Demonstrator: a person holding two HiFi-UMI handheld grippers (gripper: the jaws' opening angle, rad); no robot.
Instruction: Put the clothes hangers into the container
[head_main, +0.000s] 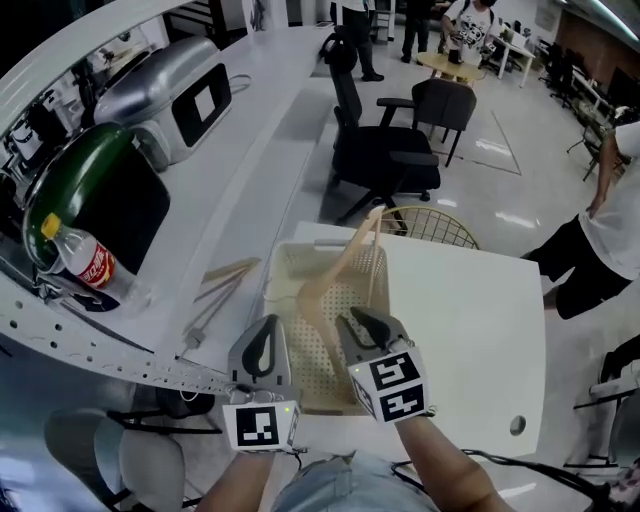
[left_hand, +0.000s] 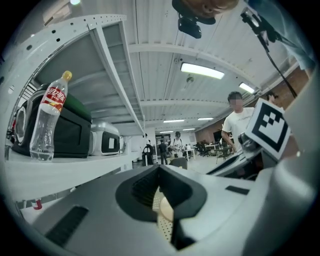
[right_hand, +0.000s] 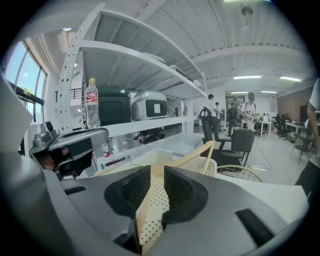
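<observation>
**Right tongs hold a hanger in the container; left tongs clenched on nothing**

In the head view the cream perforated container (head_main: 292, 262) sits along the left edge of the white surface (head_main: 470, 320), reaching from near the far-left corner almost to the near edge. A wooden hanger (head_main: 345, 265) lies slanted inside it, its upper end poking above the far rim. The right tongs (head_main: 368, 330) sit over the container's near half, and the left tongs (head_main: 265, 335) are just beside them at the container's near-left corner. From above, neither grip can be read clearly.

The right gripper view settles it. The right tongs (right_hand: 156, 172) are clamped on the thin wood of the hanger (right_hand: 195, 155), which runs forward and up over the container (right_hand: 207, 165).

The left gripper view shows the left tongs (left_hand: 160, 170) closed tip to tip with nothing pinched. Only a patch of the container (left_hand: 167, 231) shows through the gap below them.

Only the head view shows more hangers (head_main: 225, 272), lying on the grey bench left of the surface.
</observation>
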